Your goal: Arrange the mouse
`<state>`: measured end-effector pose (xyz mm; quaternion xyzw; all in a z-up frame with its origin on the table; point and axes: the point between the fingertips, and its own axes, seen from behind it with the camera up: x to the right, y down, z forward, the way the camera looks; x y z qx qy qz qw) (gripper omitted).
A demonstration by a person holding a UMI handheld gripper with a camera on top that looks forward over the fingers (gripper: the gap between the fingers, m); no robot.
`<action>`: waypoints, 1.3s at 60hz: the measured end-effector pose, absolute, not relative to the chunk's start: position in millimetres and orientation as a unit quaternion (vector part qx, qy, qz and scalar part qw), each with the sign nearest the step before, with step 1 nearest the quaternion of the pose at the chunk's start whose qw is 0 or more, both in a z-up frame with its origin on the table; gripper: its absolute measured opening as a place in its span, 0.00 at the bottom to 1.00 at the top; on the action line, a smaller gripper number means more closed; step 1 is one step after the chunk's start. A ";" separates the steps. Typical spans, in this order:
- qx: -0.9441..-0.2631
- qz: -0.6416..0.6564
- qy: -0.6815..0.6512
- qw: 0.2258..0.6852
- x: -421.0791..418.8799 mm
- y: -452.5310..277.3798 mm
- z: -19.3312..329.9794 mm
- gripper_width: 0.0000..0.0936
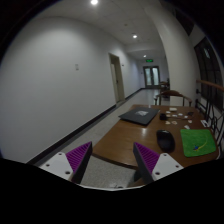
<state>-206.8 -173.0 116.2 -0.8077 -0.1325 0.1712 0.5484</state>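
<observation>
A dark mouse (165,140) lies on the brown wooden table (120,140), ahead of my right finger and to its right, next to a green mat (198,141). My gripper (113,160) is open and empty, with the purple pads (79,157) spread wide. It hangs over the grey floor just short of the table's near edge. Nothing stands between the fingers.
A closed dark laptop (139,116) lies further back on the table. Small items (178,115) sit beyond the green mat. Chairs (170,95) stand at the far end. A white corridor wall (50,80) runs along the left, with doors (150,76) at the end.
</observation>
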 end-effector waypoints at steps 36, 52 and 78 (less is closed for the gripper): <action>-0.836 0.007 -0.072 0.544 -22.5 -13.7 39.0 0.89; -0.859 0.004 -0.081 0.506 -18.5 58.3 14.5 0.77; -0.868 0.081 -0.062 0.486 -37.3 73.5 9.4 0.27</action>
